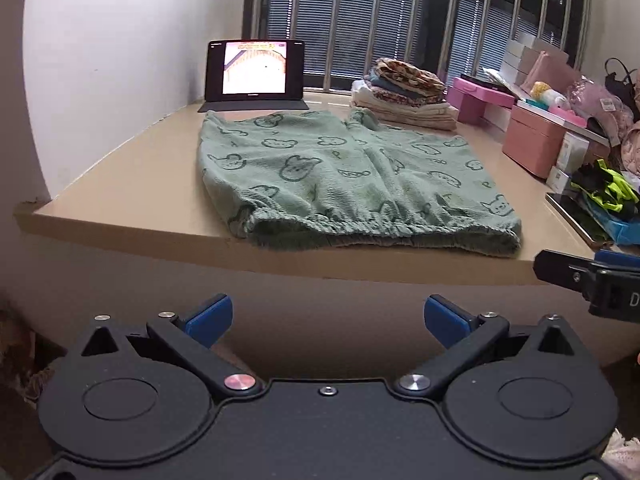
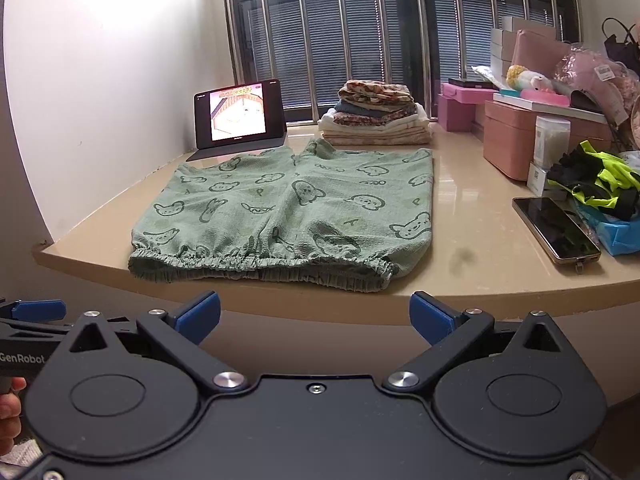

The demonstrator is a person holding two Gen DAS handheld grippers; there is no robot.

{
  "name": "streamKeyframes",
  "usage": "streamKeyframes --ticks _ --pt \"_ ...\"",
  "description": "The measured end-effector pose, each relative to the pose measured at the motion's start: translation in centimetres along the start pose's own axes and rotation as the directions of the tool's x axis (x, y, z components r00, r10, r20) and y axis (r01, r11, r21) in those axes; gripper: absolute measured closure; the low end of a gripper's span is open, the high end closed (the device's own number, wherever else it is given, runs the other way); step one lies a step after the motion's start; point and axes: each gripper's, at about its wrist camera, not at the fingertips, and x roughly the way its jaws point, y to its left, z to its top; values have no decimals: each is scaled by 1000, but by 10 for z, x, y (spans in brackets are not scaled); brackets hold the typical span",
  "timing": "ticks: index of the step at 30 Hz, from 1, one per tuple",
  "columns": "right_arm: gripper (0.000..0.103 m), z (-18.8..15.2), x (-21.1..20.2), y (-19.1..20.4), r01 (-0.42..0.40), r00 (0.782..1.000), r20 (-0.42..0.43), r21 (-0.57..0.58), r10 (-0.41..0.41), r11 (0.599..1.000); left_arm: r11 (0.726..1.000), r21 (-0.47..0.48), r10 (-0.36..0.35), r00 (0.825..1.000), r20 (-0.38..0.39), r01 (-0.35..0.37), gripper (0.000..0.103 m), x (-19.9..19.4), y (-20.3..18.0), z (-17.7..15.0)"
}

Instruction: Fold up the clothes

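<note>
A pair of green shorts with a bear print (image 1: 344,184) lies flat on the beige table (image 1: 132,196), elastic waistband at the near edge. It also shows in the right wrist view (image 2: 288,216). My left gripper (image 1: 328,316) is open and empty, held below and in front of the table edge. My right gripper (image 2: 316,314) is open and empty, also short of the table edge, near the waistband. The right gripper shows at the right edge of the left wrist view (image 1: 592,276).
A stack of folded clothes (image 2: 376,116) sits behind the shorts. A tablet (image 2: 240,114) stands at the back left. A phone (image 2: 556,228), pink boxes (image 2: 516,136) and a neon-yellow garment (image 2: 600,184) crowd the right side. A barred window is behind.
</note>
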Motion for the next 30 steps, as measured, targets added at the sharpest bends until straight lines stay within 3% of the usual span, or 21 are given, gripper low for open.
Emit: streamKeyframes --ticks 5,11,15,19,24,30 --pt "1 1 4 4 -13 1000 3 -27 13 1000 1000 -28 -9 1000 8 10 0 1 6 3" --pt "1 3 19 28 -57 998 5 -143 58 988 994 -86 65 997 44 -61 0 3 29 10" --pt "1 4 34 56 -94 994 22 -266 104 959 988 -101 124 990 60 -117 0 5 51 19" --pt "1 9 56 88 -132 986 38 -413 162 901 974 -166 167 984 62 -155 0 8 83 28" --pt "6 11 92 134 -146 979 31 -594 203 791 955 -227 213 975 67 -192 0 11 122 36" --pt "14 7 128 175 -142 978 6 -707 206 693 947 -253 216 975 49 -197 0 17 158 42"
